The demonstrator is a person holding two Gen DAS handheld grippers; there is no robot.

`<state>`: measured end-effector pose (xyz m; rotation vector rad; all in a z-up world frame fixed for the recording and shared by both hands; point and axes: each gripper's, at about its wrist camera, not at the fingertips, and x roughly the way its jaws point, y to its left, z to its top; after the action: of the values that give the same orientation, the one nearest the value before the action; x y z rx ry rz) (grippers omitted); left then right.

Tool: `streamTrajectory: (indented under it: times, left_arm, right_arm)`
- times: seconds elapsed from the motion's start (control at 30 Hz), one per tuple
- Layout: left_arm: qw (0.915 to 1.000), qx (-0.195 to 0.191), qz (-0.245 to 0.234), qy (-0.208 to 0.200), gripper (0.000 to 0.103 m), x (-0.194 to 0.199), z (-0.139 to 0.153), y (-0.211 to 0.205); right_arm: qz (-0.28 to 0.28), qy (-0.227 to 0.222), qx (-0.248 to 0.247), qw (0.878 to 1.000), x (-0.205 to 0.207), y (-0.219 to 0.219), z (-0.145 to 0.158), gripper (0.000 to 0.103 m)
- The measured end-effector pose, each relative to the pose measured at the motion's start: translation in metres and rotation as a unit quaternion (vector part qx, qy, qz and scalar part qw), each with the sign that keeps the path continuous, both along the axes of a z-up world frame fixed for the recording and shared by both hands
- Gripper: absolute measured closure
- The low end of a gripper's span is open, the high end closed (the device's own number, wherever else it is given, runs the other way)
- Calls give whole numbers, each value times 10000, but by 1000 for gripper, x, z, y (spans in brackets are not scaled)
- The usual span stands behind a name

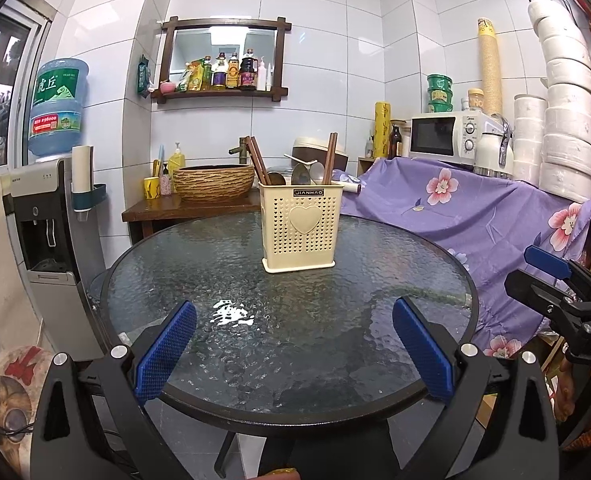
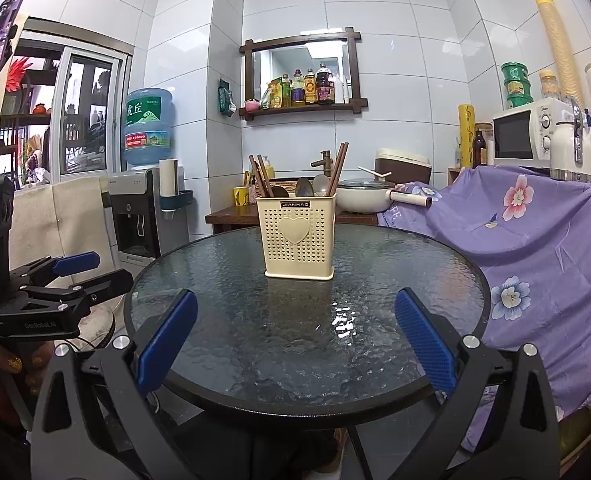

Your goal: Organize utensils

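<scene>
The left gripper [image 1: 293, 354] is held low at the near edge of the table [image 1: 199, 280], level and pointed at the holder [image 1: 301, 228]; its blue pads [image 1: 167, 354] are spread wide, nothing between them. The right gripper [image 2: 295, 354] is posed alike in the lower middle of its own view, jaws released and empty. Each tool is seen from the other camera: the right one at the right edge of the left view, the left one at the left edge of the right view, gripped by a hand [image 2: 11, 364]. The holder stands upright at centre frame on the far half of the table, with chopsticks [image 1: 329, 158] and spoons [image 1: 307, 174] inside.
</scene>
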<state>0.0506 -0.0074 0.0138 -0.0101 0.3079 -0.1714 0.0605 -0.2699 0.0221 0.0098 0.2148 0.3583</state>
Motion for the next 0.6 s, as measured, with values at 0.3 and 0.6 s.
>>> streamTrajectory:
  times: [0.3,0.6]
  left_arm:
    - [9999,-52,38,87,6,2,-2,2]
    - [9999,-29,10,140,6,3,-4,2]
  right_arm:
    - [25,41,-4,10000,0,3,-2,6]
    - [19,47,-11,10000,0,4,-3,6]
